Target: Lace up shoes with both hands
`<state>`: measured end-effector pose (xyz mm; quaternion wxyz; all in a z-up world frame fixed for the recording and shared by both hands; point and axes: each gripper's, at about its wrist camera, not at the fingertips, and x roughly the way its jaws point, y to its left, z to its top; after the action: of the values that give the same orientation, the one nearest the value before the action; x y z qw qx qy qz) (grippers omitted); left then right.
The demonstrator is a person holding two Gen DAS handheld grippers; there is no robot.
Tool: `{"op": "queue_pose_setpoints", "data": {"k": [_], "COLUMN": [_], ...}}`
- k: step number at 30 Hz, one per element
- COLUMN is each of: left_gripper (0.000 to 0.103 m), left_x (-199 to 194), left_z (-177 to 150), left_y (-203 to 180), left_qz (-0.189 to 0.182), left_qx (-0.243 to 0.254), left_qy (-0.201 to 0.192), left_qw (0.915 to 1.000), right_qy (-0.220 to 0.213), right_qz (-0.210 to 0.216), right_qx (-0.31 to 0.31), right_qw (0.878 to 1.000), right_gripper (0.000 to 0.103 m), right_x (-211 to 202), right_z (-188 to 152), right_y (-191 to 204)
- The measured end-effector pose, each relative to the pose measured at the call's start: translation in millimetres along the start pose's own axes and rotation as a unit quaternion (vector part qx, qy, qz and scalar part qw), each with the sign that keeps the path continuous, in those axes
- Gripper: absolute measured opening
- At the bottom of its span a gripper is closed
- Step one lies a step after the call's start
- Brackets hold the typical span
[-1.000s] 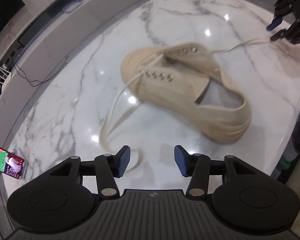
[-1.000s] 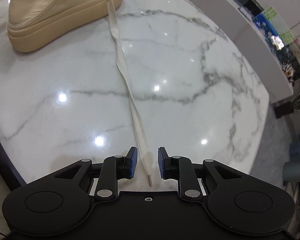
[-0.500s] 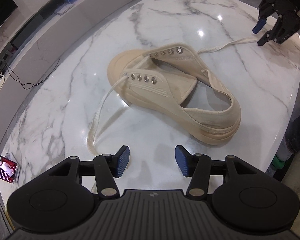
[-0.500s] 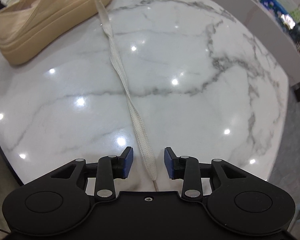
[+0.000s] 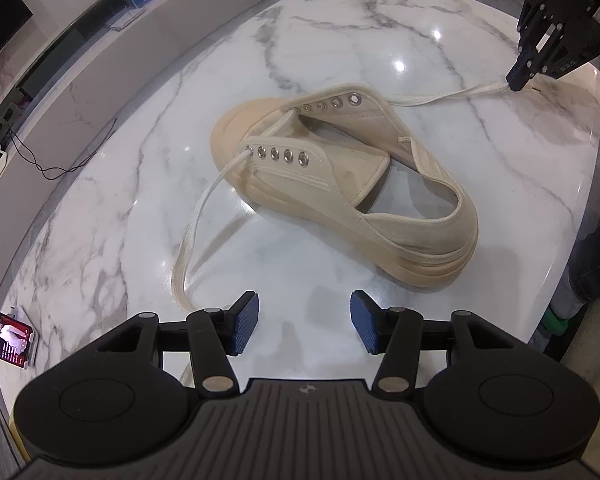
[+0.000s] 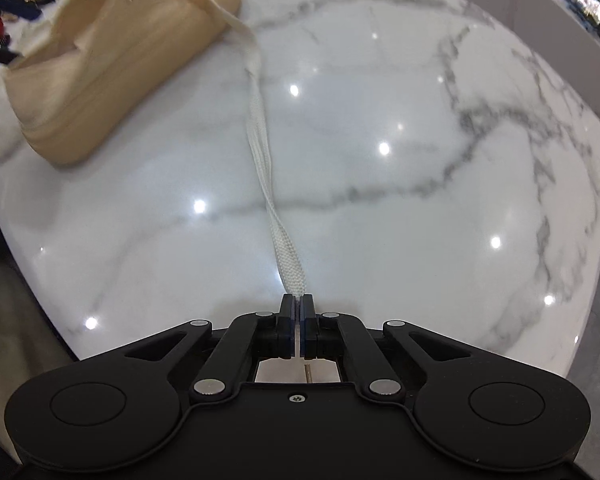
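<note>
Marble desk [image 5: 100,200], rounded edge, glossy w/ grey veins. Lots of bare top around the work: wide clear stretch on the far side and to the left of the shoe in the left wrist view; in the right wrist view most of the surface right of the lace is free out to the rim.

Beige shoe [image 5: 340,184] sits roughly mid-desk, toe pointing away from the left cam, heel toward the near right edge but not at it. Tongue area open, two eyelet rows bare except the toe-most holes. In the right wrist view it's blurred, top left.

Lace [image 6: 288,260] runs from the toe eyelets both ways: one end stretched fairly straight across the desk to the right tongs [image 6: 297,320], other end [image 5: 188,240] loops slack toward the near edge, just beside the left tongs [image 5: 304,322].

Right tongs: clamped on the lace near its tip, at the desk rim; aglet pokes out behind the pads. Left tongs: spread wide, nothing between, above the near edge.

Phone [image 5: 14,340] at the left rim, screen lit.
</note>
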<state>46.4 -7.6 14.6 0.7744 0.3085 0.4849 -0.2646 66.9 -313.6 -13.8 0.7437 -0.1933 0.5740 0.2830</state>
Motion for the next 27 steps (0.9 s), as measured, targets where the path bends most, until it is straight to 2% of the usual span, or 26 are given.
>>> {"op": "queue_pose_setpoints", "data": {"k": [5, 13, 16, 21, 27], "left_gripper": [0.049, 0.049, 0.049, 0.049, 0.050], "left_x": [-2, -8, -7, -6, -9], "left_z": [1, 1, 1, -2, -7], "left_y": [-2, -8, -9, -11, -17], "left_qz": [-0.001, -0.007, -0.005, -0.004, -0.010], "left_qx": [0.003, 0.011, 0.010, 0.014, 0.018], "left_qy": [-0.002, -0.009, -0.007, -0.004, -0.009], "left_qw": [1.0000, 0.9999, 0.9999, 0.9999, 0.9997], "right_qy": [-0.042, -0.070, -0.080, -0.099, -0.154], "right_qz": [0.025, 0.066, 0.077, 0.068, 0.099], "right_qx": [-0.031, -0.073, -0.066, -0.052, -0.019], "right_qw": [0.998, 0.993, 0.992, 0.991, 0.983], "right_gripper": [0.001, 0.001, 0.001, 0.001, 0.001], "right_x": [-27, -36, -34, -36, -55], "right_z": [4, 18, 27, 38, 49], "right_y": [42, 87, 90, 101, 115]}}
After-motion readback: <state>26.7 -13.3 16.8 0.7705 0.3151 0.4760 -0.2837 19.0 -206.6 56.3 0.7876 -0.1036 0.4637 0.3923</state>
